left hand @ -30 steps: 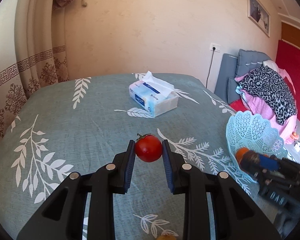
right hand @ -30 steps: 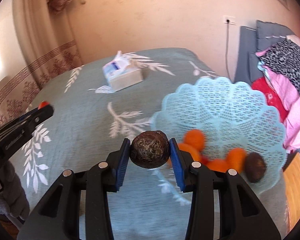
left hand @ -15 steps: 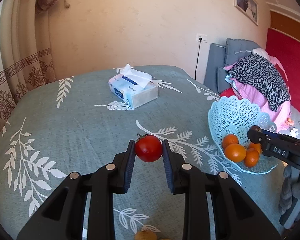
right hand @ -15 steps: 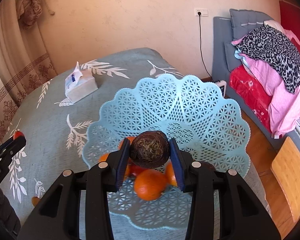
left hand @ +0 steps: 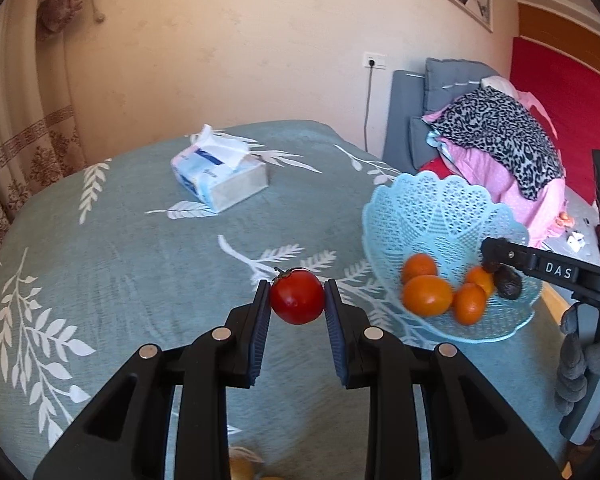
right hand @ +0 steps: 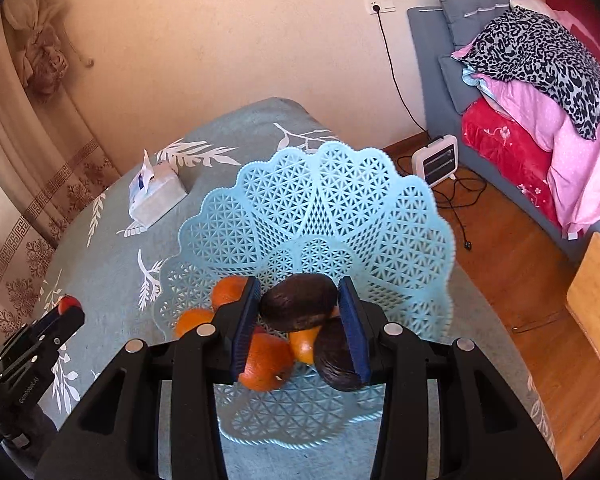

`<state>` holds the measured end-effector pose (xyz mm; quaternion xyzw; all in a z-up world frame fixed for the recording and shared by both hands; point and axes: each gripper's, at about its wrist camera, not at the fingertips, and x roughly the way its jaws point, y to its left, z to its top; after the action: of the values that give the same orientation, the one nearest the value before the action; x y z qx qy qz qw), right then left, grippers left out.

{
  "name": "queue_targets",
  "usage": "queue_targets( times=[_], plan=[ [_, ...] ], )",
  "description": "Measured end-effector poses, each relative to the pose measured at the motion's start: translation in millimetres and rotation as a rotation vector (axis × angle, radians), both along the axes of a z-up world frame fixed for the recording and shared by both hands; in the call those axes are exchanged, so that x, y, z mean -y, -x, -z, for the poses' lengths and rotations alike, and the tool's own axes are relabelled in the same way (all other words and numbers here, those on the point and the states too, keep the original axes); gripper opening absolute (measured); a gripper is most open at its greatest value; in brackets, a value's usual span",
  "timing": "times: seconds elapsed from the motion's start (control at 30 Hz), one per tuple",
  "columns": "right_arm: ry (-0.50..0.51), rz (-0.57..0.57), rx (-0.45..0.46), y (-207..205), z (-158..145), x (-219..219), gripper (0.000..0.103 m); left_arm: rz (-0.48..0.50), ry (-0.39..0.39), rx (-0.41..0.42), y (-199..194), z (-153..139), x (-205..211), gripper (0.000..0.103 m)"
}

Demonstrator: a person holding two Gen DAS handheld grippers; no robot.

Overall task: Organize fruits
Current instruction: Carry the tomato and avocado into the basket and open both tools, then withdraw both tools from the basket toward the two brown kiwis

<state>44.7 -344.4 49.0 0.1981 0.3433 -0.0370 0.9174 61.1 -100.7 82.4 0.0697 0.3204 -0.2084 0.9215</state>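
Note:
My left gripper (left hand: 296, 300) is shut on a red tomato (left hand: 296, 296) and holds it above the teal tablecloth, left of the light-blue lattice basket (left hand: 440, 208). My right gripper (right hand: 298, 307) is over the basket (right hand: 340, 208), its jaws spread wider than the dark brown fruit (right hand: 297, 307) between them. The fruit lies sideways, and I cannot tell if the pads still touch it. Several oranges (right hand: 265, 364) and another dark fruit (right hand: 334, 360) lie in the basket. The right gripper also shows in the left wrist view (left hand: 494, 256).
A tissue box (left hand: 219, 178) stands at the far middle of the table. A pale fruit (left hand: 239, 466) lies on the cloth under my left gripper. A sofa with clothes (right hand: 540, 64) and a small heater (right hand: 436, 158) stand beyond the table's right edge.
My right gripper moved over the basket and lowered among the oranges; its jaws have widened and the dark fruit has turned sideways. My left gripper swung right toward the basket with the tomato.

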Motion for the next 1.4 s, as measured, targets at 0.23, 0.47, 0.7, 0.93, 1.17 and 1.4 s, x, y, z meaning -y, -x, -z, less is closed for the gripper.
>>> queue_targets(
  times=[0.23, 0.47, 0.7, 0.93, 1.17, 1.4],
  plan=[
    [-0.023, 0.018, 0.038, 15.0, -3.9, 15.6, 0.042, 0.053, 0.010, -0.021, 3.1, -2.5, 24.9, 0.027],
    [0.039, 0.046, 0.084, 34.1, -10.6, 20.1, 0.042, 0.111, 0.002, -0.036, 4.2, -2.4, 55.2, 0.027],
    [0.046, 0.086, 0.103, 42.4, -12.5, 32.8, 0.042, 0.190, -0.003, -0.044, 7.5, -0.5, 89.7, 0.027],
    [0.082, 0.108, 0.085, 44.2, -9.1, 34.8, 0.042, 0.241, -0.023, -0.076, 3.9, 10.9, 121.9, 0.027],
    [0.113, 0.111, 0.087, 43.9, -10.5, 31.1, 0.043, 0.244, -0.035, -0.097, -1.6, 18.5, 133.7, 0.031],
    [0.124, 0.107, 0.086, 43.5, -10.9, 26.6, 0.042, 0.217, -0.035, -0.074, -4.0, 15.8, 126.8, 0.068]
  ],
)
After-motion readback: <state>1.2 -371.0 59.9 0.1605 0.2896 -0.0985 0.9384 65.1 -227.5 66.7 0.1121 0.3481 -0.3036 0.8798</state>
